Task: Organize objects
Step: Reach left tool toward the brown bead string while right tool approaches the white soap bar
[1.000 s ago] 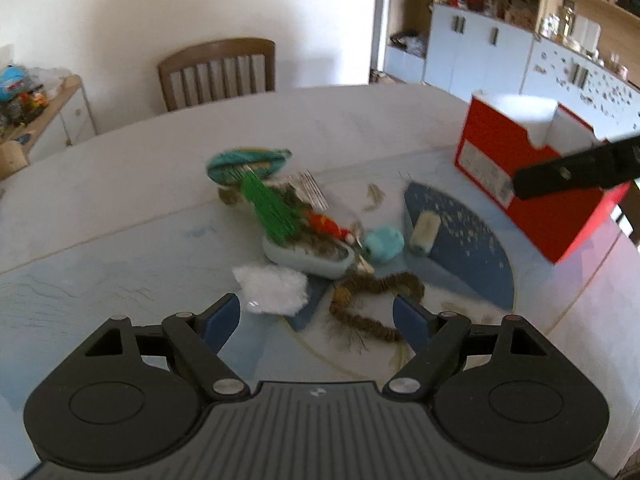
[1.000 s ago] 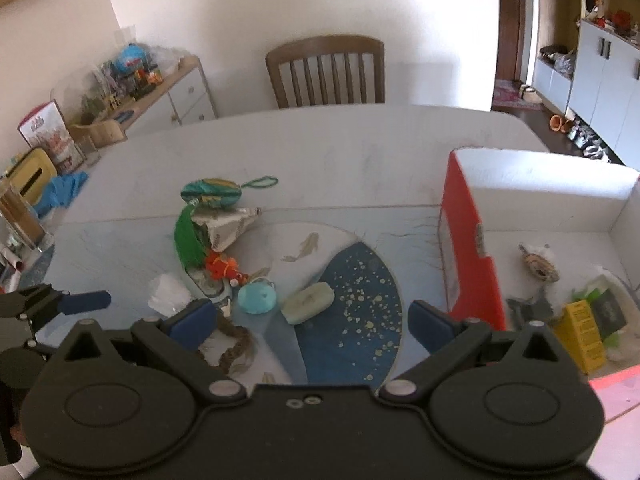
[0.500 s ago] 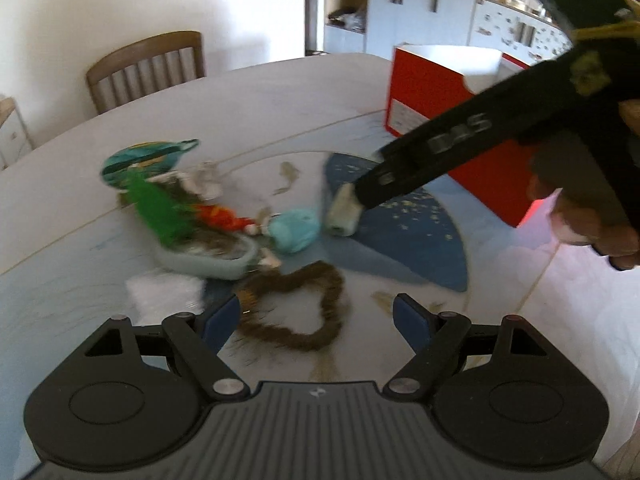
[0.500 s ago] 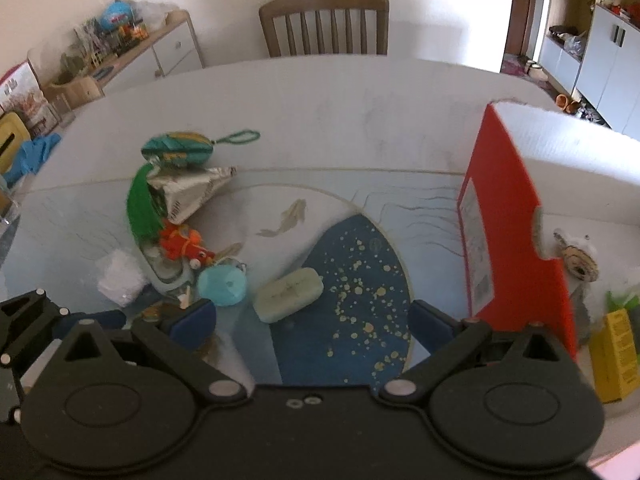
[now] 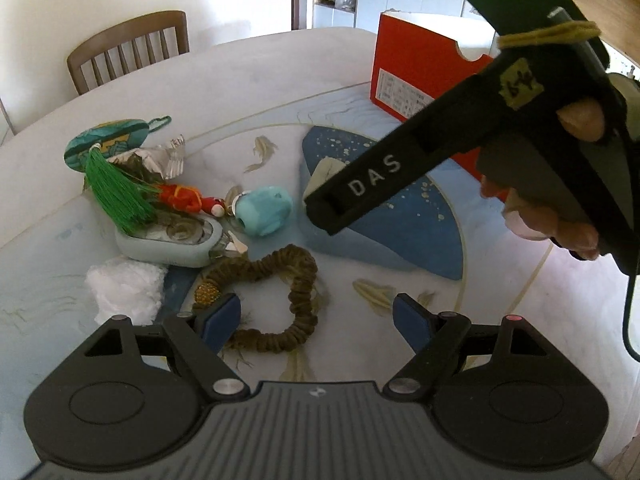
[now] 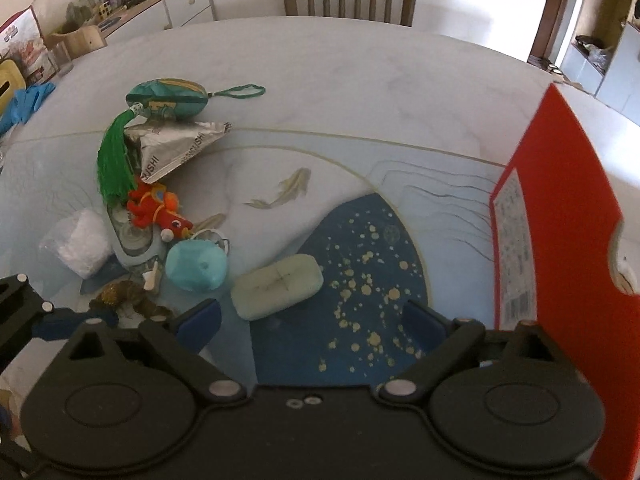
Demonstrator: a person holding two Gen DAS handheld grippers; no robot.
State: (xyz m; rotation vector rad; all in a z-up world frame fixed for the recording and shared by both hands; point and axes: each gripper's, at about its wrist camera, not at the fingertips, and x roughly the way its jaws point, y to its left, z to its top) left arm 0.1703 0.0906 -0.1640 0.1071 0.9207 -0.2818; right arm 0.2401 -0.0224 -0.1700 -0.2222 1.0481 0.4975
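Red shoebox point(image 6: 560, 248) upright near the table's point(image 6: 360, 64) right edge: stiff cardboard, light, open on top to receive things. Brown scrunchie point(image 5: 276, 304) near the front edge: soft, floppy, light, likely best pinched across one thin stretch of its ring. Pale green soap bar point(image 6: 278, 286) on the blue patch towards the middle: firm, probably slick, likely best gripped across its short width. Teal plush point(image 6: 196, 264) just left of it, squashy. Right gripper point(image 6: 310, 316) angled down over the soap bar, fingers wide apart, holding nothing. Left gripper point(image 5: 316, 314) low above the scrunchie, fingers spread either side of the ring, nothing clamped.
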